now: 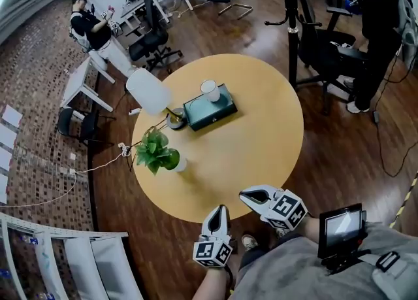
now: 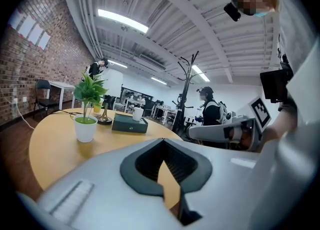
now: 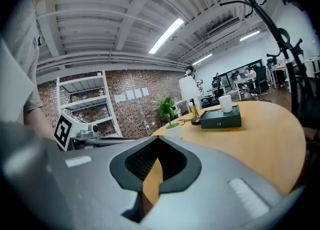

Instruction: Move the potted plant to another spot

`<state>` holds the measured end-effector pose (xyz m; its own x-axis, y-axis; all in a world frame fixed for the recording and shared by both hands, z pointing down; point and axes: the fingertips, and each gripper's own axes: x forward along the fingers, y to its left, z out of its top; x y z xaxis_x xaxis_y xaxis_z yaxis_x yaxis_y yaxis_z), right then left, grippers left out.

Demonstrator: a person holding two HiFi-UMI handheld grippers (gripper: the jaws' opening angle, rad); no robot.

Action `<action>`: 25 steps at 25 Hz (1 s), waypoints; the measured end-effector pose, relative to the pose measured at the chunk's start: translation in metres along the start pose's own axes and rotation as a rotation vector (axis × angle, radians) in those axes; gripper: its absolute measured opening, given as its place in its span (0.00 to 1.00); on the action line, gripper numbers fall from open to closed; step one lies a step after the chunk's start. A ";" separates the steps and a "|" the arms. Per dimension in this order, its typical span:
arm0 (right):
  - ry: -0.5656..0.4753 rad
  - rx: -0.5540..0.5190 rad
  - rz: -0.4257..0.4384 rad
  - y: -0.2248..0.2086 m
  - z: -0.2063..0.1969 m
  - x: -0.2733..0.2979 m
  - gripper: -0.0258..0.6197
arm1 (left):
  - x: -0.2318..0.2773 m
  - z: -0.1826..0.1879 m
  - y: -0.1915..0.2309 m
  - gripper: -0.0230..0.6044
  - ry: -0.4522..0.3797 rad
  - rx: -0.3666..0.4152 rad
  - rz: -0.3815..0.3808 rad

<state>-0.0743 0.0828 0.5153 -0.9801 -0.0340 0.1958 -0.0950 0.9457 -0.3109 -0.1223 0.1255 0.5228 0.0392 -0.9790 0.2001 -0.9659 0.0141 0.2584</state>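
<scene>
The left claw [image 1: 220, 209] and right claw [image 1: 245, 195] are pressed together, empty — one is best opened before the potted plant [image 1: 159, 151] is reached.

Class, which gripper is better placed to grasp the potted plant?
Probably left: the potted plant stands near the table's left edge, on the left gripper's side; the right gripper sits farther right.

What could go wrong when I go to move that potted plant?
The left gripper and right gripper are both shut; reaching in without opening the fingers could knock the potted plant over. It stands near the table edge, so a nudge might push it off. Its leaves sit close to the lamp, which could snag.
</scene>
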 end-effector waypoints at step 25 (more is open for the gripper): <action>0.033 0.015 -0.076 0.145 -0.034 -0.057 0.04 | -0.122 -0.013 -0.057 0.04 -0.015 -0.014 -0.236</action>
<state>-0.0264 0.2331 0.4911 -0.9635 -0.0947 0.2503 -0.1719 0.9358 -0.3077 -0.0686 0.2463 0.4960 0.2593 -0.9584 0.1192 -0.9269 -0.2124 0.3093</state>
